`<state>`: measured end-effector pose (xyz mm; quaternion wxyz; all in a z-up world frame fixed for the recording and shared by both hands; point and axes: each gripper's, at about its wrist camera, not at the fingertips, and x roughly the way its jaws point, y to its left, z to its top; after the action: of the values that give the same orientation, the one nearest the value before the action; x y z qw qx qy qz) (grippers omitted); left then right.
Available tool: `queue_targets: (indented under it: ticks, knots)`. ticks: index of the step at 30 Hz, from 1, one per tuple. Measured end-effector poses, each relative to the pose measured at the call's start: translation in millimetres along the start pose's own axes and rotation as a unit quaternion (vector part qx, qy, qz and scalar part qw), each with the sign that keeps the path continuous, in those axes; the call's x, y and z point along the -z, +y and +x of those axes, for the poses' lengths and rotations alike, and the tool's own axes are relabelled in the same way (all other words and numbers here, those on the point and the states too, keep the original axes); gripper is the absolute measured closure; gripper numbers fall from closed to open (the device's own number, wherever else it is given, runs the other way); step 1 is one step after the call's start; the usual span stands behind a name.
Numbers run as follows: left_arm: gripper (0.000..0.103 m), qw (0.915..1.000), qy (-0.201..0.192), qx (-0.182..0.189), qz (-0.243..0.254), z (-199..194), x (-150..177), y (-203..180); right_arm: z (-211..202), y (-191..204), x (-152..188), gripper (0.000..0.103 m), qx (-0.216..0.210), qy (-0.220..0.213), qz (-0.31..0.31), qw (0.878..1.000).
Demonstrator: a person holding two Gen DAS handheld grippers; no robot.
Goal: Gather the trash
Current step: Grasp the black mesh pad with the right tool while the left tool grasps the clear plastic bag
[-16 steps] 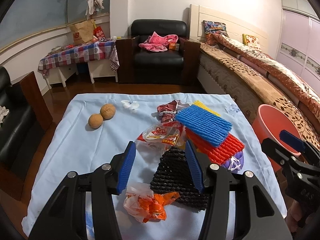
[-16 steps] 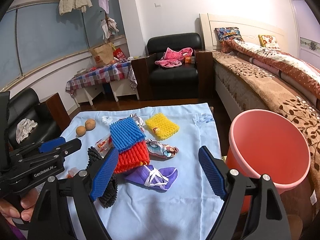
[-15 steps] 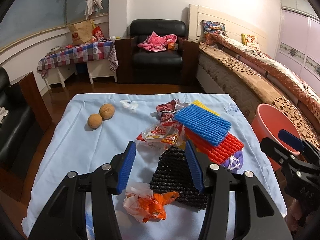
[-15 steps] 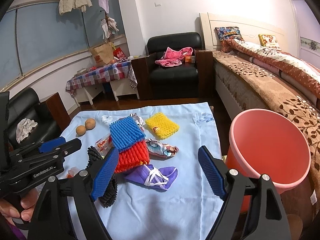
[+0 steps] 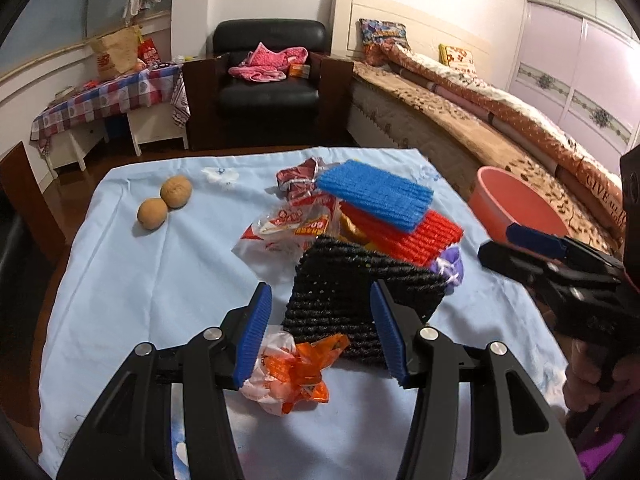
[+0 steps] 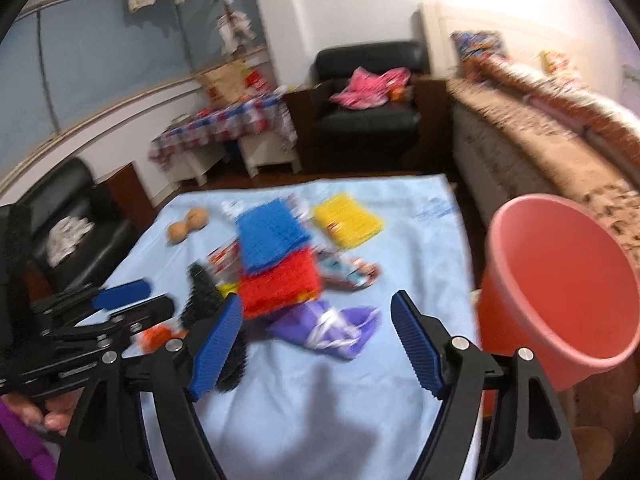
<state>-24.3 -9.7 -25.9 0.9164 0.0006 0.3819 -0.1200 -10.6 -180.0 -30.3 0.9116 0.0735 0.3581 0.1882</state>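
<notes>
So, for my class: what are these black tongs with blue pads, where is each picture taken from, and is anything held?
A person holds two hand-held grippers; a camera sits on each, looking along its fingers. One picture looks over the left gripper, open above an orange wrapper and black netting. The other looks over the right gripper, its jaws closing with nothing between them, above a purple wrapper. More wrappers and coloured netting lie on the blue cloth, with a pink bucket beside it. Nothing is held.
</notes>
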Motion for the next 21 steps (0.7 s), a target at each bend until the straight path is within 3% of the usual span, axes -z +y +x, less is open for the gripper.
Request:
queue_targets:
  ticks: [5, 11, 14, 17, 21]
  knots:
    - [0.051, 1.0000, 0.003, -0.002, 0.009, 0, 1, 7, 17, 20, 6, 0.039, -0.048, 0.045, -0.033, 0.997]
    - [0.051, 0.9996, 0.018, -0.020, 0.006, -7, 12, 26, 39, 34, 7, 0.052, -0.054, 0.074, -0.053, 0.994]
    - [0.051, 0.9992, 0.029, -0.025, -0.002, -10, 20, 36, 48, 38, 10, 0.062, -0.057, 0.088, -0.061, 0.993]
    - [0.051, 0.9988, 0.041, -0.026, -0.002, -9, 28, 42, 53, 41, 13, 0.085, -0.065, 0.101, -0.065, 0.991]
    - [0.051, 0.9984, 0.051, -0.020, -0.011, -5, 32, 45, 49, 41, 14, 0.092, -0.082, 0.097, -0.065, 0.990]
